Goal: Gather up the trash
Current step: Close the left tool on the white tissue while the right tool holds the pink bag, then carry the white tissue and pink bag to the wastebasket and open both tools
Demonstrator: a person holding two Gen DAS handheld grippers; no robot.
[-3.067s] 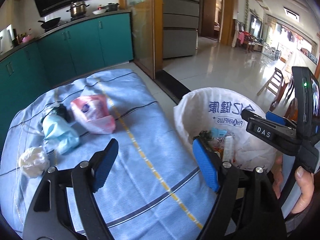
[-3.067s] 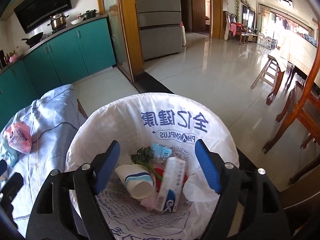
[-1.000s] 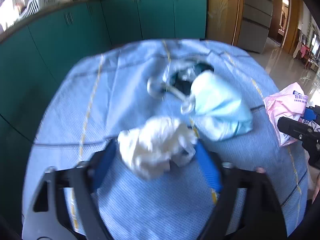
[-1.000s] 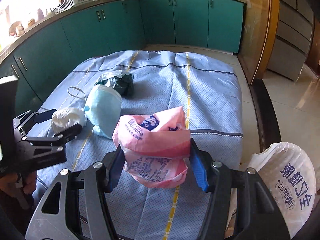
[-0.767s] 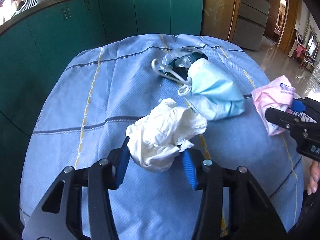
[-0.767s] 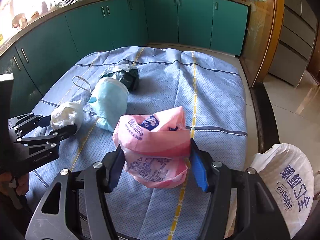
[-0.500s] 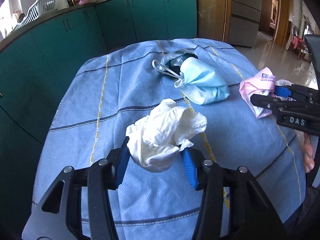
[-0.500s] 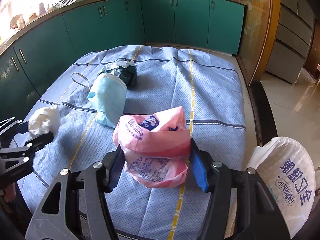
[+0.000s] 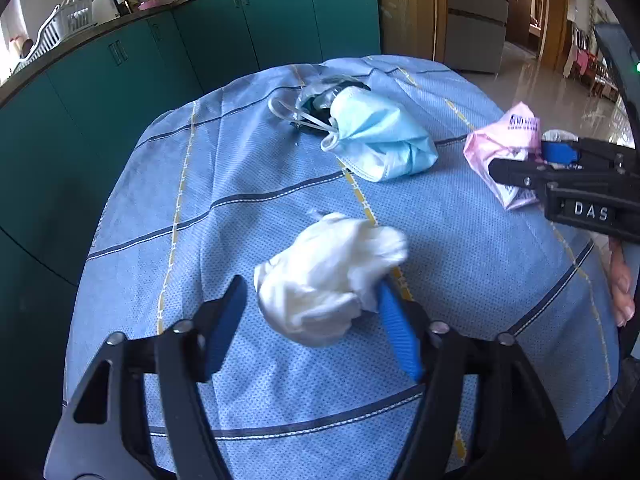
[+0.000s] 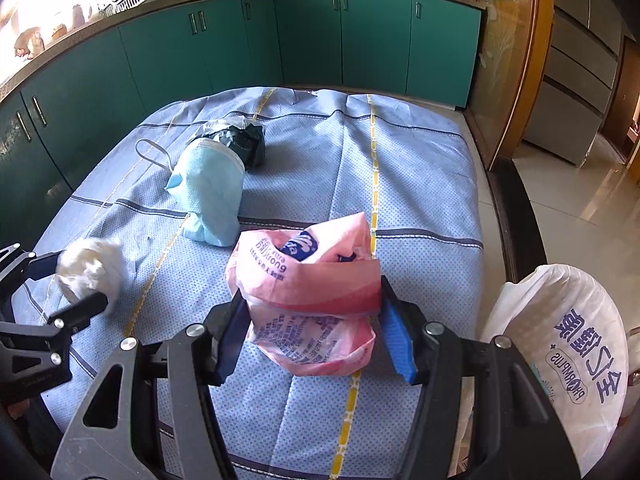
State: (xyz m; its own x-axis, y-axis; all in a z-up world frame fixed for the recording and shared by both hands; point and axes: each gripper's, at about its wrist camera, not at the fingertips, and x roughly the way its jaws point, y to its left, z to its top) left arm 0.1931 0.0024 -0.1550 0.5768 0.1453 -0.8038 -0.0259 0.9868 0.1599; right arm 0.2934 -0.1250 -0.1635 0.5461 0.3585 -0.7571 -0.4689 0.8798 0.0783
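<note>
My left gripper point(image 9: 312, 324) has its jaws spread apart. A crumpled white tissue point(image 9: 332, 276) sits between them, touching the right pad and clear of the left pad; it is blurred. It also shows in the right wrist view point(image 10: 92, 268). My right gripper point(image 10: 312, 336) is shut on a pink plastic bag point(image 10: 312, 300), held just above the blue tablecloth point(image 10: 420, 168). The pink bag also shows in the left wrist view point(image 9: 504, 152). A light blue face mask point(image 9: 380, 136) and a dark crumpled bag point(image 10: 244, 140) lie on the cloth.
A bin lined with a white printed bag point(image 10: 576, 348) stands off the table's right edge. Teal cabinets point(image 10: 280, 40) run along the far and left sides. A glass door point(image 10: 508, 52) and tiled floor point(image 10: 580, 216) lie to the right.
My left gripper's jaws have opened from around the white tissue, which now looks blurred and lower between them. My right gripper still holds the pink bag, much as before.
</note>
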